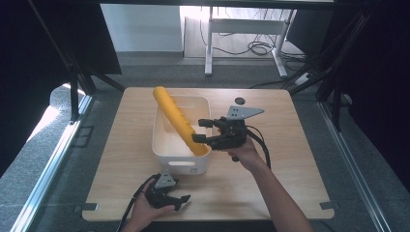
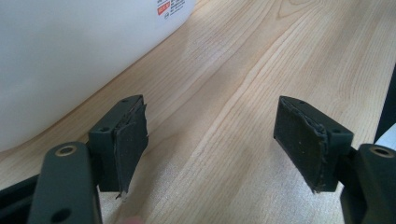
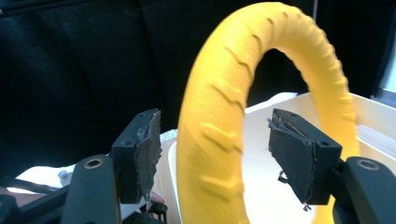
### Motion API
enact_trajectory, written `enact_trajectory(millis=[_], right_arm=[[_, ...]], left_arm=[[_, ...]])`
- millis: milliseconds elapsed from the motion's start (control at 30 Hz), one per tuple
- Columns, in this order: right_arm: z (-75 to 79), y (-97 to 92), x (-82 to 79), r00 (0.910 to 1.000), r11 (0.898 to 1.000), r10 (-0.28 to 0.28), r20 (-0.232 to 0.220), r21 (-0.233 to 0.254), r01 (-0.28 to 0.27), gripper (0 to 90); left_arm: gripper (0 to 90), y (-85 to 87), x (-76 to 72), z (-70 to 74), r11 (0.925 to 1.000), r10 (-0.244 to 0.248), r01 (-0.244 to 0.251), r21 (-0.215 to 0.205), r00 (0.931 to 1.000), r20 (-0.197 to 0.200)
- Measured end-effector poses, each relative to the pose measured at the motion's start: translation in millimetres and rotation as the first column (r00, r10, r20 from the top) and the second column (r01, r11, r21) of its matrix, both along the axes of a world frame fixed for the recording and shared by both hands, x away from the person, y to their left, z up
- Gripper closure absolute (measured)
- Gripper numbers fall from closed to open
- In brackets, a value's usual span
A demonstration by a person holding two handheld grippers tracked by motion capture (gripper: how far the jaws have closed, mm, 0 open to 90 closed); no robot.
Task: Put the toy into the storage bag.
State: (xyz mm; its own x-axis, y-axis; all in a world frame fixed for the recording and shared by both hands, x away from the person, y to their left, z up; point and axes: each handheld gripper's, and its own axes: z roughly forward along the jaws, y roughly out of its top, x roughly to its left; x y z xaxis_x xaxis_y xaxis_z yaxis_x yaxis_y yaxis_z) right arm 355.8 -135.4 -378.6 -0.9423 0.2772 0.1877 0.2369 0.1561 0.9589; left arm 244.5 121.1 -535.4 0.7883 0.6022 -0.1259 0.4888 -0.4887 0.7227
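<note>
A long yellow ribbed foam roller (image 1: 178, 121) leans in a white plastic bin (image 1: 180, 166), its upper end sticking out over the far left rim. My right gripper (image 1: 198, 130) sits at the roller's lower end by the bin's right wall. In the right gripper view the roller (image 3: 210, 121) stands between the jaws of the open right gripper (image 3: 215, 154), with a gap on each side, and the bin's rim (image 3: 373, 112) lies behind. My left gripper (image 1: 182, 202) rests low over the table in front of the bin, open and holding nothing (image 2: 210, 140).
The wooden table (image 1: 290, 159) carries the bin near its middle. In the left gripper view the bin's white wall (image 2: 70, 56) is close on the left. Black curtains and frame legs stand around the table, and a white desk with cables stands beyond it.
</note>
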Motion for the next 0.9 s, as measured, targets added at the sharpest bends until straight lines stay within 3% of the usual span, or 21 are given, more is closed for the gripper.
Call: enact_trajectory(millis=[233,400,600,900], right_arm=[[-11.3,-25.5,-5.4,0.9984,0.998,-0.055,0.011,-0.032,0.055,34.6],[-21.6,-45.4,-8.4,0.9940,0.993,-0.109,-0.004,-0.050,0.109,34.6],[-38.3,-69.7,-15.2,0.9856,0.984,-0.165,-0.036,-0.069,0.162,34.5],[-64.2,-103.2,-25.0,0.9672,0.963,-0.246,-0.061,-0.126,0.237,34.7]], left_arm=[[25.9,0.0,0.1,0.5,1.0000,0.005,-0.005,-0.005,1.0000,0.001],[25.9,0.7,0.1,1.3,1.0000,0.005,-0.005,-0.002,1.0000,0.002],[25.9,0.4,-0.3,1.5,0.9999,0.008,-0.008,-0.008,1.0000,0.001],[26.0,1.5,0.1,2.6,0.9999,0.014,-0.014,-0.010,0.9999,0.007]])
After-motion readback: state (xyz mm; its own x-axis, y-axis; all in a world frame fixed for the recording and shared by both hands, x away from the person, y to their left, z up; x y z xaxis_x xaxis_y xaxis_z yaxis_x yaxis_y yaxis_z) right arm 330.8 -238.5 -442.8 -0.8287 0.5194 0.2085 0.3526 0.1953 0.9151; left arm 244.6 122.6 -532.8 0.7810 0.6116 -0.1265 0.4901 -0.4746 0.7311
